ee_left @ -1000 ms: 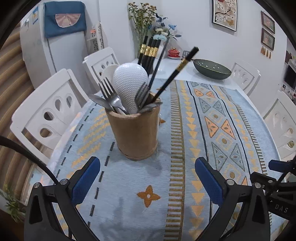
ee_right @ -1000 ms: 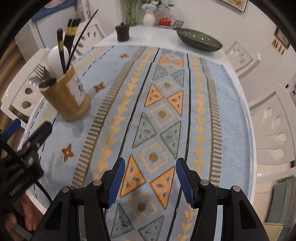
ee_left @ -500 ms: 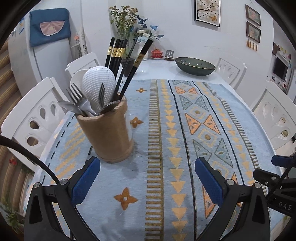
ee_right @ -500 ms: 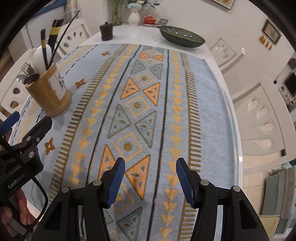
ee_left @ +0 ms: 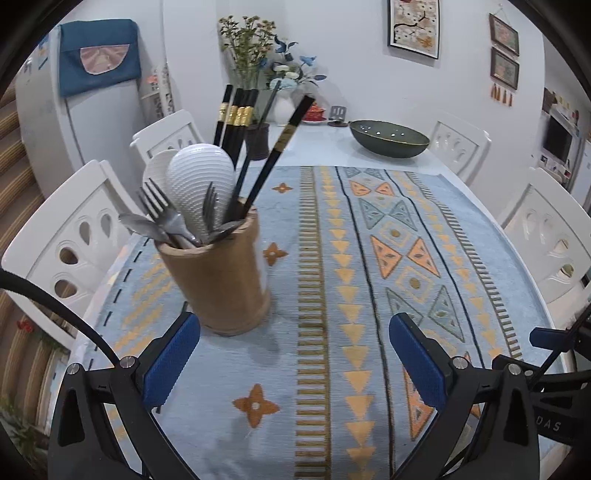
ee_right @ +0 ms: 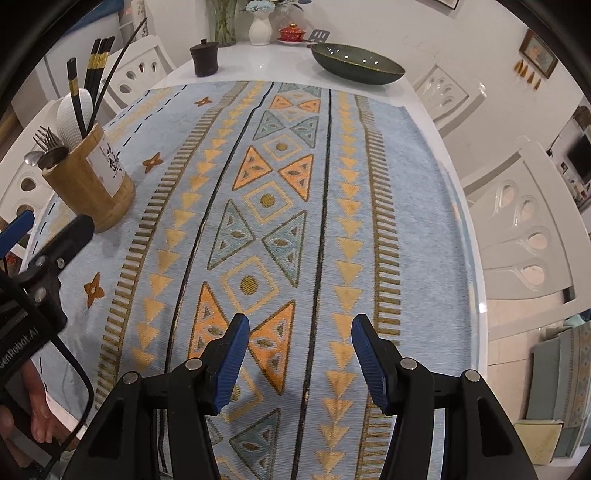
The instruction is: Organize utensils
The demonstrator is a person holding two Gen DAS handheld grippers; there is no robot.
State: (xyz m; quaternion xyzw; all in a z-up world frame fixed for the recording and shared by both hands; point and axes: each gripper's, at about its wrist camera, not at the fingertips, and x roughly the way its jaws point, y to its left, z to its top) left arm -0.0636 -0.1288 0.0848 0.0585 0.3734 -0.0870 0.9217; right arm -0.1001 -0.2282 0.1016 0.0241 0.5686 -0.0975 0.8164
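1. White walls with framed pictures back our white table (ee_right: 258, 55), most of it under a blue patterned cloth (ee_left: 332, 295).
2. We see the wooden utensil holder (ee_left: 221, 280) upright on the cloth's left part, holding forks (ee_left: 162, 210), a white ridged spoon (ee_left: 199, 184) and black chopsticks (ee_left: 236, 122) with gold bands.
3. Its white label (ee_right: 107, 166) bears dark marks we cannot read.
4. Our left gripper (ee_left: 295, 362) hangs just in front of the holder, jaws wide, nothing between them.
5. Our right gripper (ee_right: 299, 354) points down over bare cloth well to the holder's right, jaws about half apart and empty.
6. On the left gripper's body we read "enRobot.AI"; on the right gripper's, "DAS".
7. At the far end stand a dark green bowl (ee_right: 354, 66), a dark lidded cup (ee_right: 205, 57) and a white vase (ee_right: 258, 26).
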